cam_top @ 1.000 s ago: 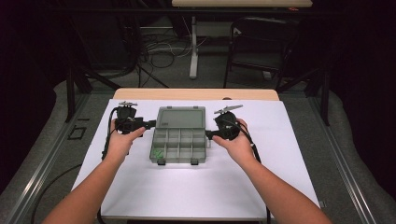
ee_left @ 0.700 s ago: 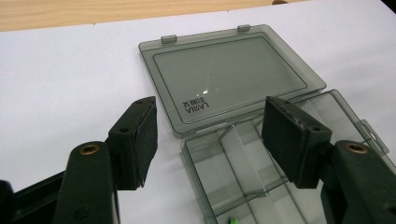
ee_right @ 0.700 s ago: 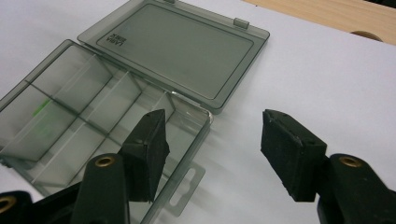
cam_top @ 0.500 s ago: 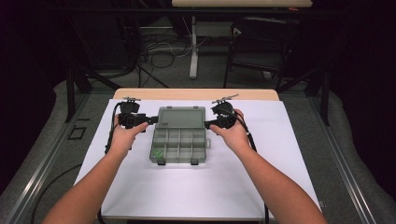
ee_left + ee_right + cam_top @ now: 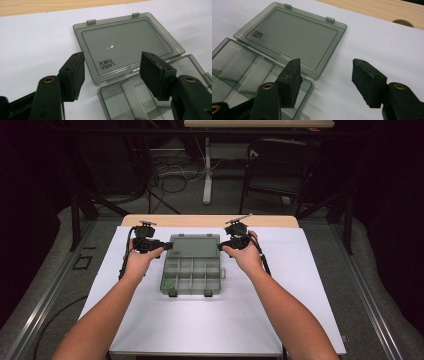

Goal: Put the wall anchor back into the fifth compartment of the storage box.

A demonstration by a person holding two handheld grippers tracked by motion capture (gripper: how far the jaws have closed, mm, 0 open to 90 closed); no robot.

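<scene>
Nearest the person, the compartment tray (image 5: pixel 191 277) of the grey organiser box sits mid-bench on the white sheet (image 5: pixel 300 310), latch tabs at its 6 o'clock edge. Its lid (image 5: pixel 194 245) lies flat, folded back toward 12 o'clock. The left gripper (image 5: pixel 167 246) stands at the lid's 9 o'clock side and the right gripper (image 5: pixel 222 246) at 3 o'clock, both with jaws spread and pinching nothing. This likely brackets the lid so that both ends can be lifted evenly to swing it shut.

The left gripper view alone shows the "LAARA" lettering (image 5: pixel 107 65) on the lid and its two clasp tabs. The right gripper view adds a round hole (image 5: pixel 402 23) in the wooden bench beyond.
</scene>
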